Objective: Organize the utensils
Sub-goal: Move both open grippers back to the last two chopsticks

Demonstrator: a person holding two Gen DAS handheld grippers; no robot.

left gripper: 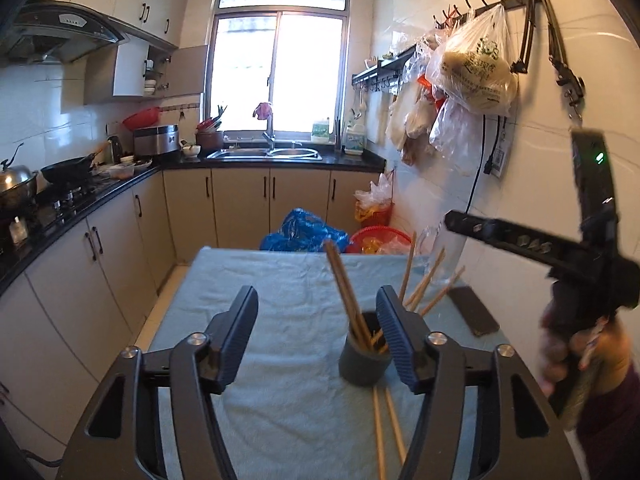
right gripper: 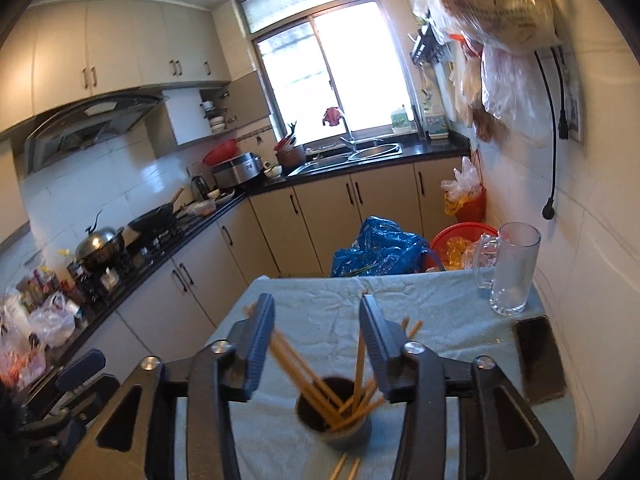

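Here the dark cup (left gripper: 365, 356) stands on the pale blue towel (left gripper: 280, 288) in the lower middle of the left wrist view, with several wooden chopsticks (left gripper: 346, 292) standing tilted in it and two loose chopsticks (left gripper: 390, 424) lying on the towel just below it. The left gripper (left gripper: 318, 332) has its jaws apart with nothing pressed between them; the cup sits just inside its right-hand finger. Only this view shows the right gripper (left gripper: 454, 220) from outside, at the right edge, held by a hand (left gripper: 576, 352) in a dark red sleeve; how its jaws stand cannot be told from that angle.

The right wrist view settles that: its jaws stand apart, empty, above the cup at the bottom centre, where the chopsticks fan outward. This view alone shows a clear glass mug (right gripper: 512, 272) standing whole at the towel's far right corner. A dark phone (right gripper: 538, 360) lies flat below the mug.
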